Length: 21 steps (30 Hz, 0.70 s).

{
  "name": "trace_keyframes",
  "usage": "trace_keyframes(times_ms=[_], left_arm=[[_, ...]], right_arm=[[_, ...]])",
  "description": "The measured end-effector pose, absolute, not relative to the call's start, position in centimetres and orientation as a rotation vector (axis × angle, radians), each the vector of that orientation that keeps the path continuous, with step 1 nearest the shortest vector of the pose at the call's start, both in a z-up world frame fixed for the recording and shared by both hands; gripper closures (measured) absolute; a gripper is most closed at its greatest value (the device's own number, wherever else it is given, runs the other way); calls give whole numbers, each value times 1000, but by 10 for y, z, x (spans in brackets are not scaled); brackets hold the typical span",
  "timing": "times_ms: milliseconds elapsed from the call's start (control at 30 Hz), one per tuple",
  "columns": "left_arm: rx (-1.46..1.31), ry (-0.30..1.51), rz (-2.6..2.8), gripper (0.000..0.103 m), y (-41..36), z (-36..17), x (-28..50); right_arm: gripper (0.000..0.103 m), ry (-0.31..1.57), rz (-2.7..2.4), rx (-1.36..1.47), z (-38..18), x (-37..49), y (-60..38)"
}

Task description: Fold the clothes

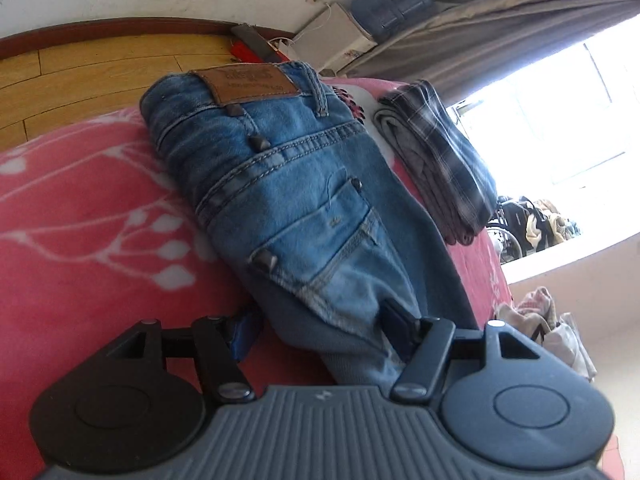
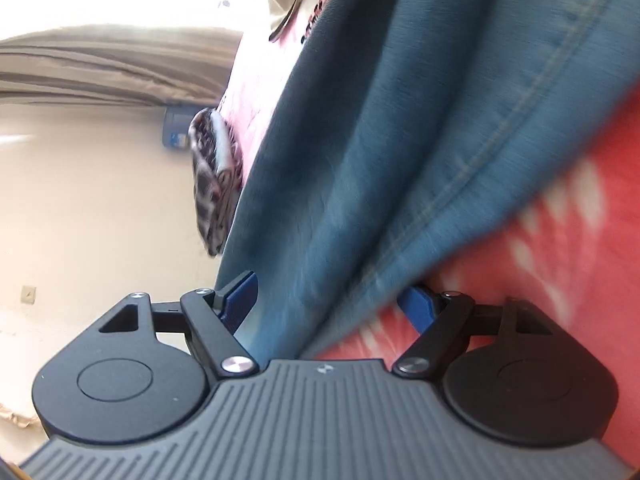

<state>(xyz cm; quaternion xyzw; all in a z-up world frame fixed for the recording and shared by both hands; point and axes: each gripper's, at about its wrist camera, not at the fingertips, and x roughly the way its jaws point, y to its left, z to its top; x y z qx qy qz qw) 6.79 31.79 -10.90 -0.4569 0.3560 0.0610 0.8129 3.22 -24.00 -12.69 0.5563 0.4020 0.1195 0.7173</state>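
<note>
A wooden plank floor (image 1: 80, 76) with a dark red skirting board runs behind a bed covered in a coral-pink blanket (image 1: 80, 208) printed with white sprigs. In the left wrist view, folded blue jeans (image 1: 288, 184) lie on this blanket, back side up, showing a stitched pocket, metal studs and a belt loop. A brown leather-look patch (image 1: 246, 84) sits on the waistband; its writing is too small to read. Under the jeans lies a plainer grey-blue garment (image 1: 432, 248). Just beside them, toward the bright window (image 1: 560, 120), rests a folded dark plaid garment (image 1: 444, 160). A grey curtain (image 1: 500, 12) hangs above, and a blue water jug (image 1: 392, 0) stands by the wall. The left gripper (image 1: 320, 326) points down at the near end of the jeans, its blue-padded fingers (image 1: 242, 330) spread apart; the denim edge lies between them, and the pads do not press on it.

In the right wrist view, a pale wall (image 2: 80, 200) and the grey curtain fill the left side. The picture is tilted and blurred. Soft blue cloth with a double-stitched seam (image 2: 420, 140) fills the middle, over the coral blanket. The right gripper (image 2: 328, 304) has its fingers (image 2: 240, 300) released and widening, cloth lying loose between them. The plaid garment shows at the left
</note>
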Motion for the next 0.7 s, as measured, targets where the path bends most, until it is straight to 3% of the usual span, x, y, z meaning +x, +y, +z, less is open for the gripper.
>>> trace_keyframes(times_ms=[267, 433, 533, 600, 700], left_arm=[[-917, 722, 201, 41, 304, -110, 91], [-821, 705, 278, 55, 289, -106, 97], [-788, 698, 322, 63, 283, -102, 98], [-771, 694, 345, 67, 280, -98, 97], [-749, 686, 362, 75, 276, -90, 94]], right_arm=[[26, 764, 196, 1174, -127, 65, -219], [29, 714, 163, 1104, -130, 87, -212], [56, 722, 118, 1007, -131, 94, -210], [84, 731, 83, 988, -133, 95, -214], [91, 742, 79, 1012, -138, 90, -223]])
